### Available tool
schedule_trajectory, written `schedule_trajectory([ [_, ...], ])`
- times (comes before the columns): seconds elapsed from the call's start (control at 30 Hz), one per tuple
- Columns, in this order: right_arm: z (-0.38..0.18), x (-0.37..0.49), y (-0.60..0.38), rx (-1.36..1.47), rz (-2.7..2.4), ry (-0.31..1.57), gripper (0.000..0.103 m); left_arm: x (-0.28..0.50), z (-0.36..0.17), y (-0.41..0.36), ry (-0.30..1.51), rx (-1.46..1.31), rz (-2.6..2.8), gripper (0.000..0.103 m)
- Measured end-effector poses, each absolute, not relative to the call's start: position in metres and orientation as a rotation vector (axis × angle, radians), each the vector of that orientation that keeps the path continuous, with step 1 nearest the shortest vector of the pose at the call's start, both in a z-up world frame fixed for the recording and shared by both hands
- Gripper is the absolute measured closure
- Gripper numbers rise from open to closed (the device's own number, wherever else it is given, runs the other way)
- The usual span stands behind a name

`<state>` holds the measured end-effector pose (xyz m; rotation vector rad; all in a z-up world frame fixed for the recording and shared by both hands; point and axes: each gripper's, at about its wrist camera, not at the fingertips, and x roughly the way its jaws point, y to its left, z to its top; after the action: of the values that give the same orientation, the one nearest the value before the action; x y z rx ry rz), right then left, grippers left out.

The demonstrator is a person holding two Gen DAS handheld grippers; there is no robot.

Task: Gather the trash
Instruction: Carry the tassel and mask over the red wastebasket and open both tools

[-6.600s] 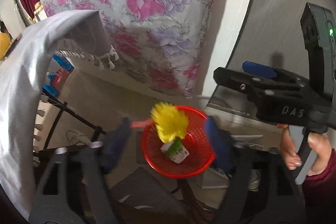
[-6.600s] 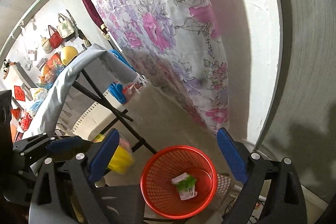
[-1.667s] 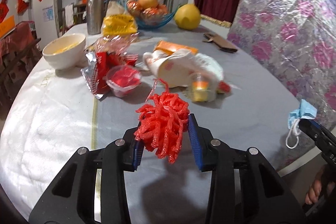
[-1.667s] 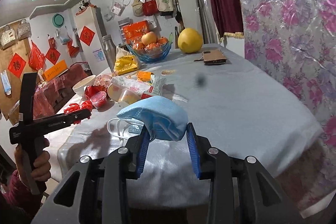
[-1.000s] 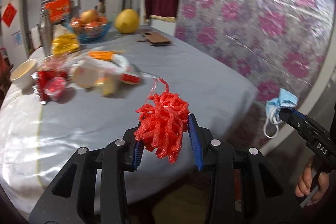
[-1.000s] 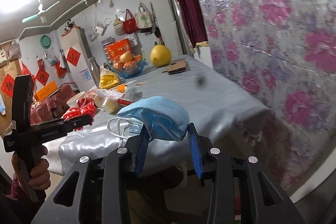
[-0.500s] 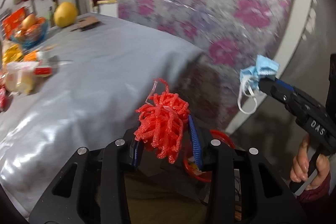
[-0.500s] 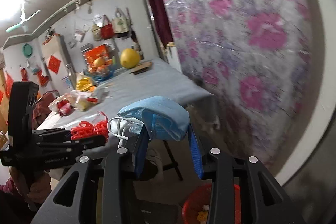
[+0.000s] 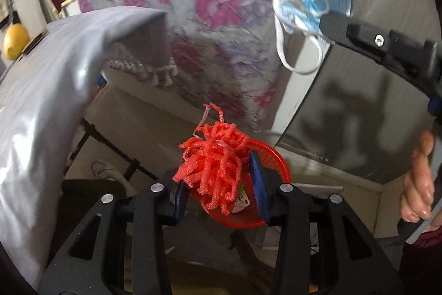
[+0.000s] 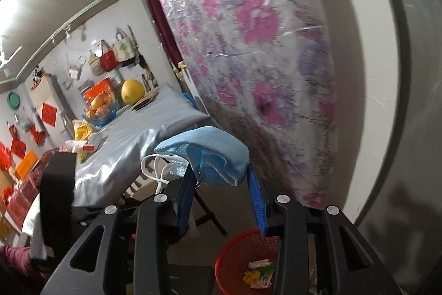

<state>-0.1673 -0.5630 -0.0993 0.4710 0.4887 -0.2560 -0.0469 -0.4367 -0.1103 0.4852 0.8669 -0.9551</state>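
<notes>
Above red basket, left fingers clamping red foam net, right fingers pinching blue mask

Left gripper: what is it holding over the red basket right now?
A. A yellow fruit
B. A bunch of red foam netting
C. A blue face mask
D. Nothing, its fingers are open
B. In the left wrist view the left gripper is shut on a bunch of red foam netting above the red basket; the blue face mask is in the right gripper.
</notes>
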Motion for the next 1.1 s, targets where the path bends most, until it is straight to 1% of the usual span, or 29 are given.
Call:
schedule_trajectory([
  [0.1,-0.106,-0.169,-0.566,0.480,-0.257,0.496,0.065,-0.052,-0.116,-0.442,0.848,0.517,-0.945,0.042],
  [0.13,-0.108,-0.169,-0.566,0.483,-0.256,0.500,0.065,-0.053,-0.116,-0.442,0.838,0.525,-0.941,0.034],
  [0.17,-0.110,-0.169,-0.566,0.486,-0.254,0.503,0.065,-0.056,-0.116,-0.441,0.825,0.530,-0.937,0.028],
  [0.23,-0.113,-0.167,-0.567,0.492,-0.251,0.507,0.065,-0.058,-0.113,-0.437,0.799,0.534,-0.929,0.023],
  [0.4,-0.116,-0.163,-0.565,0.493,-0.241,0.517,0.064,-0.054,-0.109,-0.428,0.792,0.517,-0.907,0.020],
  [0.53,-0.123,-0.159,-0.561,0.485,-0.233,0.547,0.062,-0.046,-0.106,-0.414,0.780,0.498,-0.851,0.015],
  [0.83,-0.171,-0.147,-0.555,0.455,-0.252,0.729,0.059,-0.033,-0.107,-0.388,0.775,0.469,-0.746,0.010],
  [0.97,-0.193,-0.141,-0.555,0.438,-0.271,0.823,0.050,-0.029,-0.110,-0.384,0.799,0.460,-0.741,0.010],
  [1.0,-0.197,-0.139,-0.554,0.430,-0.272,0.847,0.044,-0.029,-0.111,-0.384,0.802,0.458,-0.739,0.010],
  [1.03,-0.204,-0.136,-0.552,0.417,-0.279,0.876,0.040,-0.028,-0.111,-0.383,0.806,0.457,-0.738,0.009],
  [1.1,-0.212,-0.133,-0.550,0.403,-0.286,0.910,0.039,-0.027,-0.113,-0.382,0.813,0.457,-0.732,0.008],
])
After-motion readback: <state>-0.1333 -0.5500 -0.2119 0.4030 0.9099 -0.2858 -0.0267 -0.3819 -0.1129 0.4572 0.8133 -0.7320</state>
